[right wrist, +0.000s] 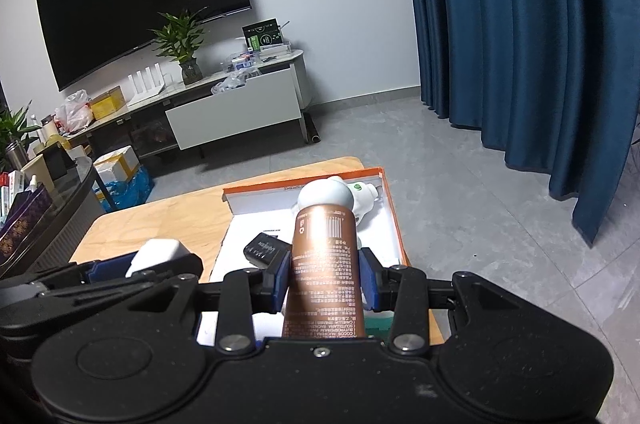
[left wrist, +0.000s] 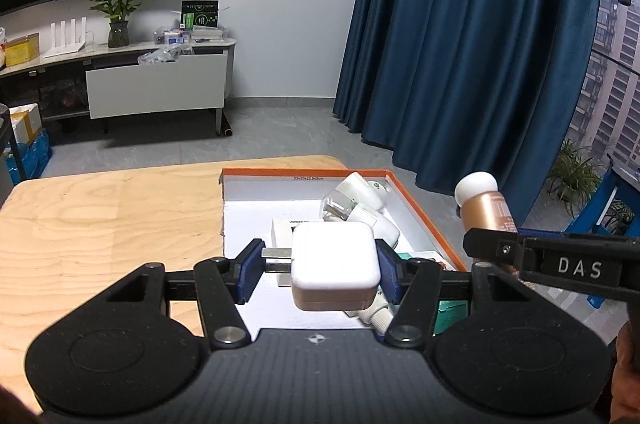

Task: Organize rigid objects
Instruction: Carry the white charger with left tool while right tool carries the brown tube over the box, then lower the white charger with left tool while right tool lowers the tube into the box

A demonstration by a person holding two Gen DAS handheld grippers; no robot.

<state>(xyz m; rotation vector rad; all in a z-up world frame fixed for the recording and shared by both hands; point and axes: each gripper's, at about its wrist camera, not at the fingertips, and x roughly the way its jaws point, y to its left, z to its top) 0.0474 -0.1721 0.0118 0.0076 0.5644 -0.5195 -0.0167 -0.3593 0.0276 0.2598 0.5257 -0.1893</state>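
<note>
My left gripper (left wrist: 318, 270) is shut on a white plug-in charger (left wrist: 335, 264), its metal prongs pointing left, held above the orange-rimmed box (left wrist: 424, 214) on the wooden table (left wrist: 104, 224). My right gripper (right wrist: 324, 280) is shut on a copper bottle with a white round cap (right wrist: 325, 256), held over the same box (right wrist: 390, 208). The bottle also shows at the right of the left wrist view (left wrist: 486, 208). The charger shows at the left of the right wrist view (right wrist: 158, 256). Inside the box lie white bottles (left wrist: 360, 204), a white carton and a black item (right wrist: 266, 250).
The box sits at the table's right far corner, next to the grey floor. Blue curtains (left wrist: 460, 44) hang to the right. A TV cabinet (right wrist: 232, 116) with a plant stands by the far wall. A dark side table with books (right wrist: 36, 220) is to the left.
</note>
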